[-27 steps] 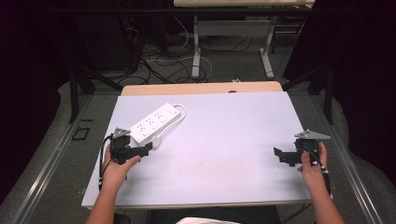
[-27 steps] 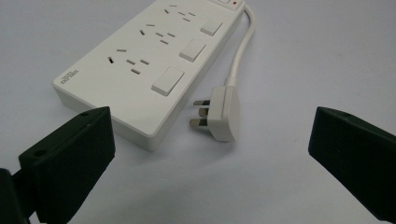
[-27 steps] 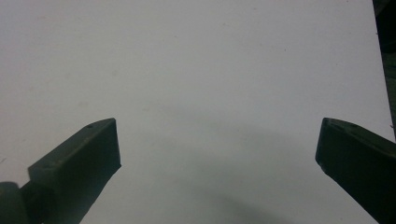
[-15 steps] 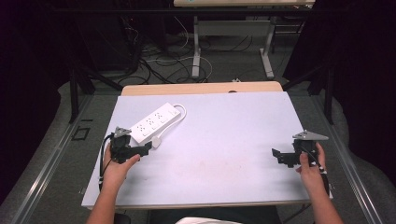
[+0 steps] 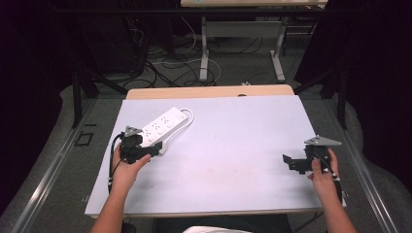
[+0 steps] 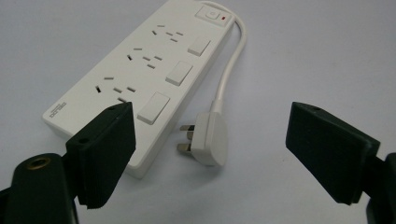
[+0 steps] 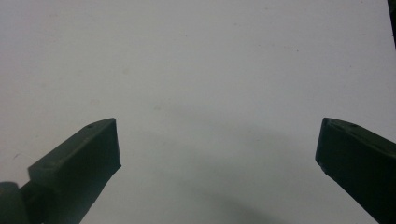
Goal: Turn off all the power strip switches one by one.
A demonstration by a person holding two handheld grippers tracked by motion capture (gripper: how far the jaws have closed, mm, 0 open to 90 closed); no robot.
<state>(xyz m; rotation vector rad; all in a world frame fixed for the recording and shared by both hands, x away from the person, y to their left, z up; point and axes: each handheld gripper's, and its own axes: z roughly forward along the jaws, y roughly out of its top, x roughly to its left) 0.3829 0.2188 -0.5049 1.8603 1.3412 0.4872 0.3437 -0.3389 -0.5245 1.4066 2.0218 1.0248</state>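
White power strip [image 6: 140,79] beside its plug [image 6: 208,140]; small grey label, possibly a brand, unreadable; left gripper [image 6: 210,154] and right gripper [image 7: 217,158] gape wide, empty.

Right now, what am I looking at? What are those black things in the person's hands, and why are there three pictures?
A person sits at a table and holds a black grabbing tool in each hand. Each tool has two jaws that can pinch things, like big tweezers.

One picture comes from a camera up high that looks down on the table. There you see the left tool and the right tool. The other two pictures come from little cameras riding on the tools, so you look along the jaws.

On the table lies a white power strip with three sockets and switches. Its white cable curls round to its plug, which lies flat beside it.

Nothing is held. Both tools stand open. The left one points at the plug; the right one hovers over bare table.
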